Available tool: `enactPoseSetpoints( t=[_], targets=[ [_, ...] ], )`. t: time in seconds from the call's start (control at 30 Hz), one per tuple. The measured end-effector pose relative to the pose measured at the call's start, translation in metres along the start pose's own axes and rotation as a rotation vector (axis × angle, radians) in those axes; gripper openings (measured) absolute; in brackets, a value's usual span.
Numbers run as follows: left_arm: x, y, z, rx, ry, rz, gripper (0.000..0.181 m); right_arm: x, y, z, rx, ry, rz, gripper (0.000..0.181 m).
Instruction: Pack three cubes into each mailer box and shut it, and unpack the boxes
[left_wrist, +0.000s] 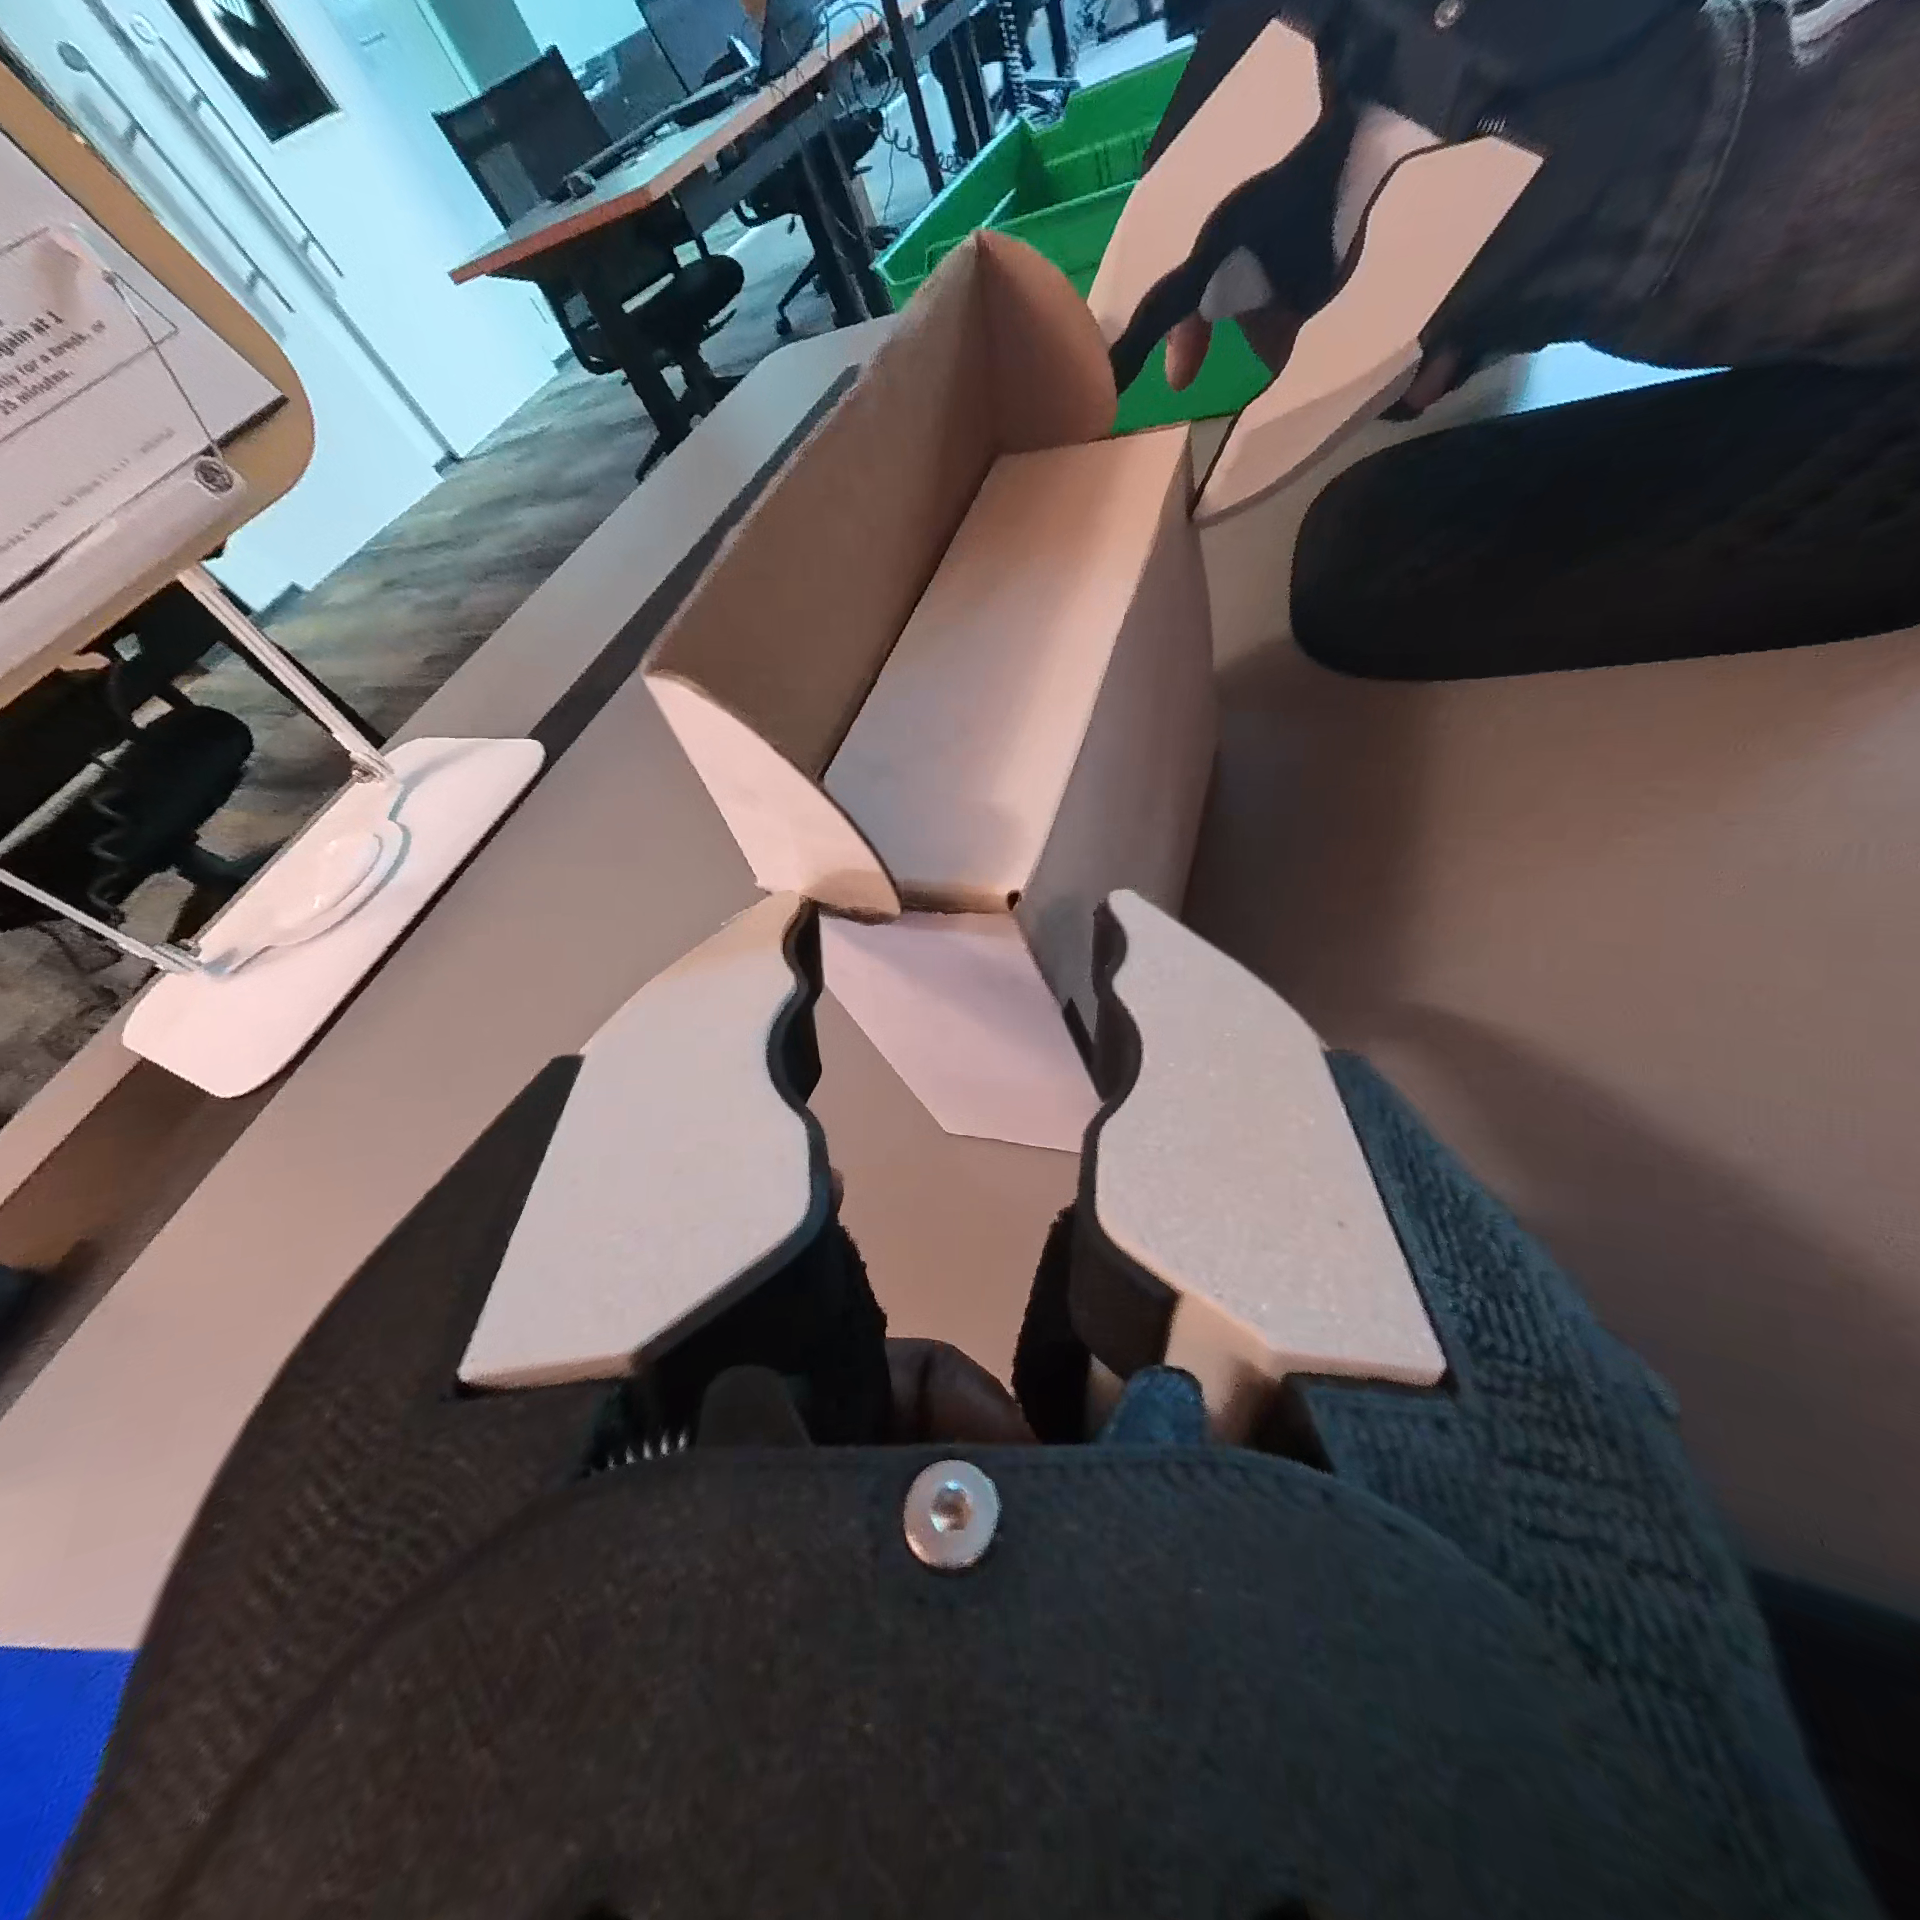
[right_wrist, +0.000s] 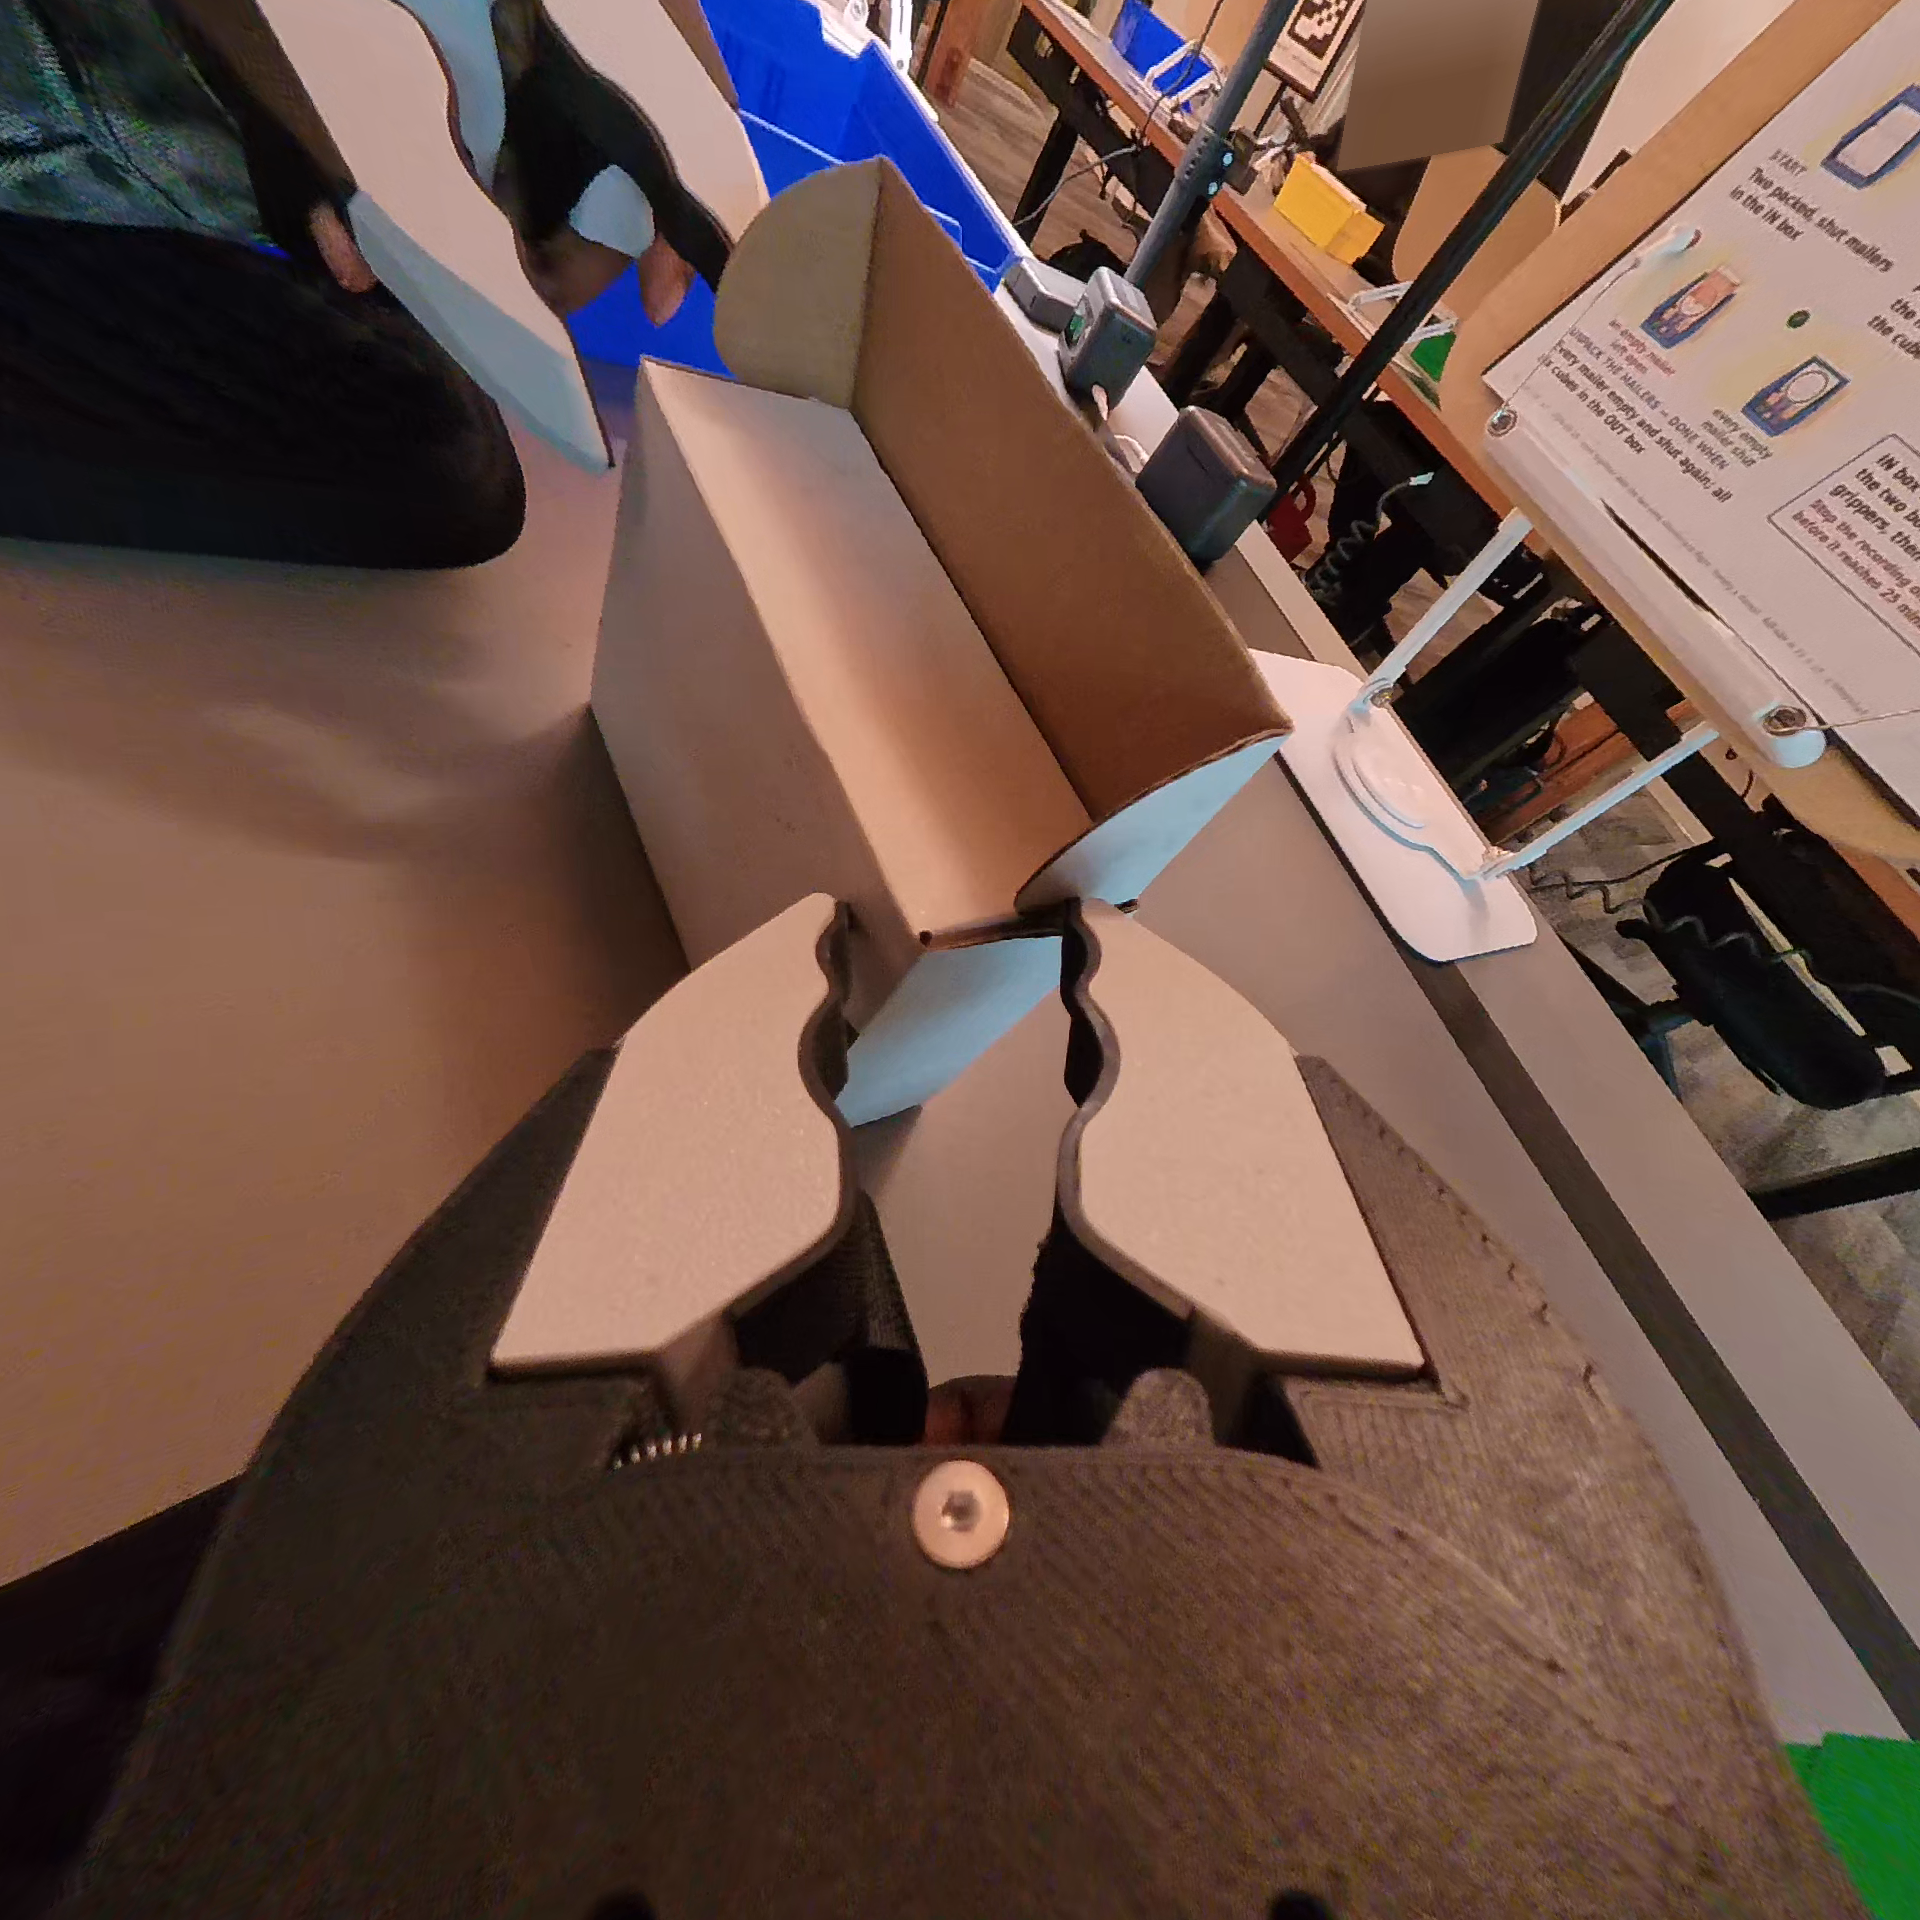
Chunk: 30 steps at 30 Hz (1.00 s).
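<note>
Your left gripper (left_wrist: 951, 997) and right gripper (right_wrist: 956, 997) each sit at one end of the box (left_wrist: 997, 665), jaws partly apart around a small end flap, gripping nothing. It looks light, thin cardboard; pinch flaps near the fold.

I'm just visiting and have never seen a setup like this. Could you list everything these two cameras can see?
mailer box: one, brown cardboard, on the table between both grippers, front flap standing up
table: one, tan, under the box
instruction board: one, white on cardboard backing, on a white stand at the table's far edge
green bin: at least one, beyond the box in the left wrist view
blue bin: at least one, beyond the box in the right wrist view
grey devices: two, at the table edge
office desks: several, background
left gripper: open, around an end flap
right gripper: open, around the other end flap
</note>
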<state>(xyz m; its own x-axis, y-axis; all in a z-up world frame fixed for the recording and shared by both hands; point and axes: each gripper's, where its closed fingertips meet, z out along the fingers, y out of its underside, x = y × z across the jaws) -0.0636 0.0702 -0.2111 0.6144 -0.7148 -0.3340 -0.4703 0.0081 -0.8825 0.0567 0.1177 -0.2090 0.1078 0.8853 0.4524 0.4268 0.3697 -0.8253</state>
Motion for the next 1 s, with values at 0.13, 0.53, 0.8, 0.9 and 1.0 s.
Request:
enactPoseSetpoints(
  t=[0.13,0.53,0.8,0.9,1.0],
  targets=[
    [-0.001,-0.008,-0.003,0.043,-0.020,0.040,0.049,0.000,0.000,0.000,-0.001,0.002,0.001,0.039],
    [-0.005,0.001,0.004,-0.020,-0.071,0.027,0.044,0.001,0.000,0.003,-0.011,0.025,0.007,0.039],
    [-0.009,0.001,0.008,-0.026,-0.154,0.116,0.040,0.004,0.002,0.004,-0.029,0.050,-0.011,0.039],
    [-0.009,0.002,0.006,-0.034,-0.146,0.146,0.040,0.003,0.003,0.002,-0.039,0.049,-0.050,0.039],
    [-0.011,-0.002,0.002,-0.008,-0.172,0.199,0.040,0.004,0.003,0.000,-0.036,0.055,-0.083,0.039]
  ],
)
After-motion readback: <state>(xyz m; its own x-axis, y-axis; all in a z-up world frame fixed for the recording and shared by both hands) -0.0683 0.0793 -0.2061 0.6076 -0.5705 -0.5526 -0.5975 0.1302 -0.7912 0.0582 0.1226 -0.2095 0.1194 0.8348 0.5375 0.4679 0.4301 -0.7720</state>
